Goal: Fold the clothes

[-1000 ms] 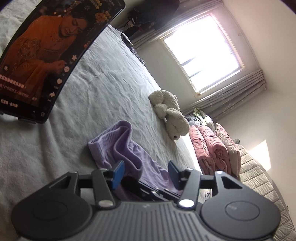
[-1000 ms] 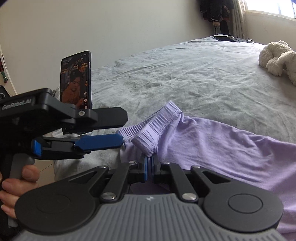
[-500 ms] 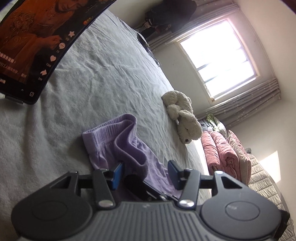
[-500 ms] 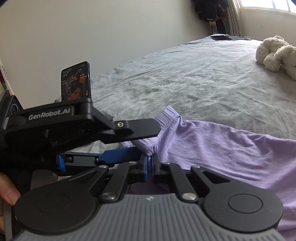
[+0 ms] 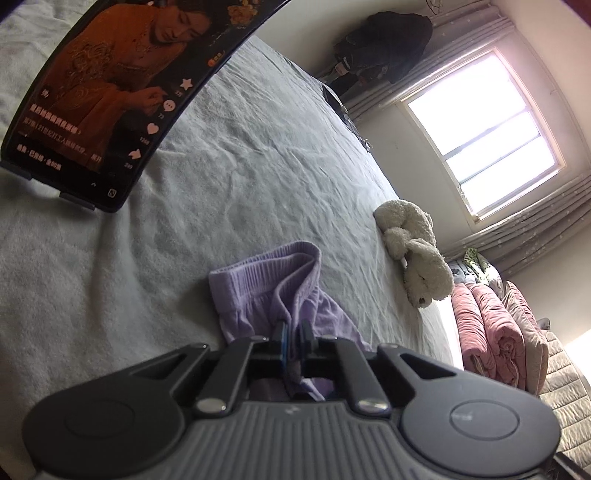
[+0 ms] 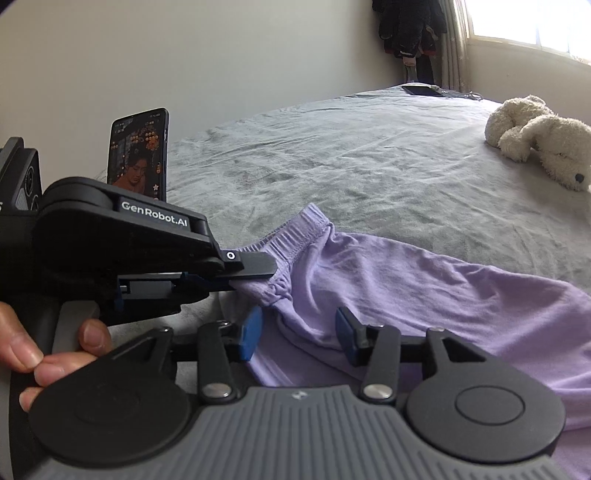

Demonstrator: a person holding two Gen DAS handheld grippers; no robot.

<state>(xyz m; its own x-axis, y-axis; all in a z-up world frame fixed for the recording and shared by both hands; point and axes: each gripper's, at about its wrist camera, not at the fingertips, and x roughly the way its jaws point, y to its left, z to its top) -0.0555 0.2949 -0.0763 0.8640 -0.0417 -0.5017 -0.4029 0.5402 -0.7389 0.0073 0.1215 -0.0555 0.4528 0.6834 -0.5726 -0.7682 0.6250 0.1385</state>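
A pair of lilac trousers point(image 6: 424, 288) lies across the grey bed point(image 6: 351, 166), its ribbed waistband point(image 5: 266, 269) bunched toward the phone. My left gripper point(image 5: 293, 338) is shut on the waistband fabric, which rises between its blue pads. From the right wrist view that same left gripper point(image 6: 255, 271) reaches in from the left and pinches the waistband edge, held by a person's hand point(image 6: 48, 354). My right gripper point(image 6: 299, 334) hovers just over the cloth below the waistband; its jaws are opening and the pads press on nothing.
A phone point(image 5: 122, 88) on a stand plays video at the bed's left. A cream plush dog point(image 5: 413, 251) lies further along the bed. Rolled pink quilts point(image 5: 491, 332) sit beyond the bed edge, dark clothes point(image 6: 410, 26) hang by the window.
My left gripper closed on the waistband, having stood open around it. My right gripper, shut on the fabric before, has let go and spread its jaws.
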